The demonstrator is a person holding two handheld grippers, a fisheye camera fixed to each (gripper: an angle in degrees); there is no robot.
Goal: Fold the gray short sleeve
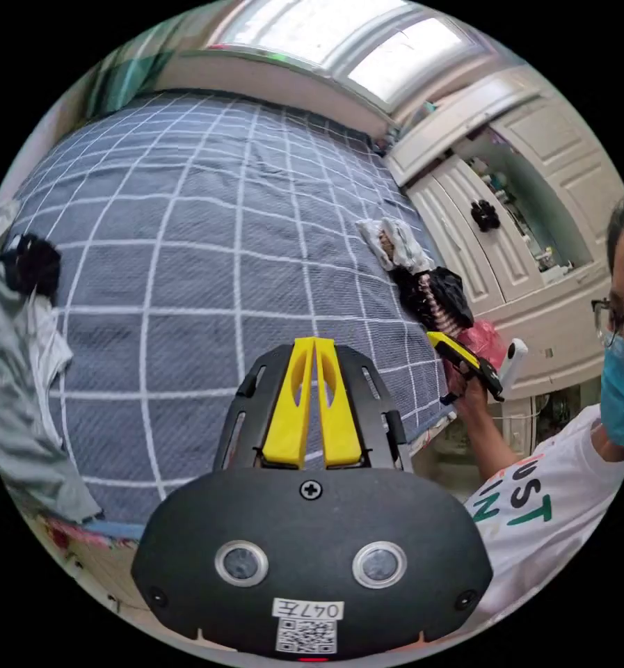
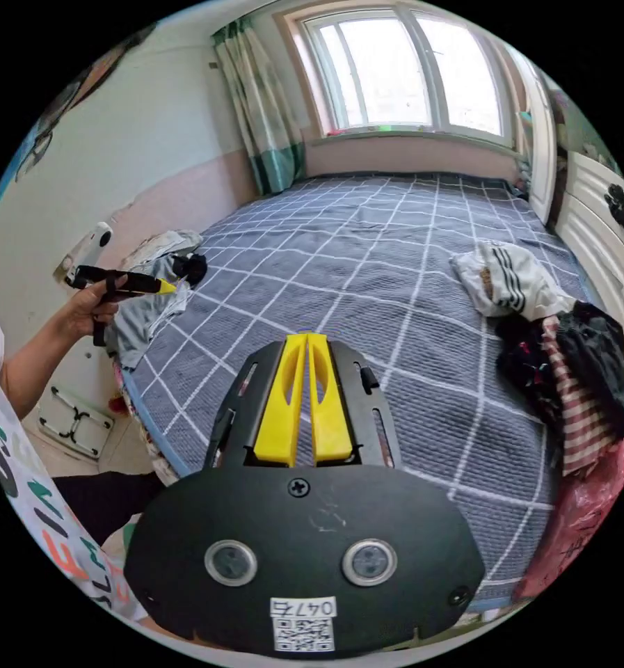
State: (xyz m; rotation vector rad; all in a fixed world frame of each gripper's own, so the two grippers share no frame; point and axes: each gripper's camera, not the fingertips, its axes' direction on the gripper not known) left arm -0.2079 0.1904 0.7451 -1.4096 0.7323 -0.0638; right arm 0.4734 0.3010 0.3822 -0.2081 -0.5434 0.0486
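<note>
Yellow jaws on the left gripper (image 1: 314, 344) are pressed together with nothing between them. It hangs over the near part of the bed (image 1: 207, 229), which has a blue-gray cover with white lines. The right gripper (image 2: 307, 339) looks the same: its yellow jaws are closed and hold nothing, above the near edge of the bed.

A gray shirt (image 1: 9, 390) lies in a bunch at the left edge of the bed, with a white cloth (image 1: 47, 341) and a black thing (image 1: 30, 264) beside it. In the right gripper view this gray shirt (image 2: 141, 313) sits just past the person's left hand (image 2: 92, 306).

At the right edge of the bed is a pile of clothes (image 2: 569, 376): a white piece with black stripes (image 2: 510, 278), dark ones, and a red and white striped one. A red bag (image 2: 590, 508) is near it.

White cupboards (image 1: 527, 209) stand to the right, and a window (image 2: 402, 69) is at the far end.

Each gripper has a small white label, which I will not read. The person's white shirt (image 1: 541, 515) has big letters, but they are cut off.
</note>
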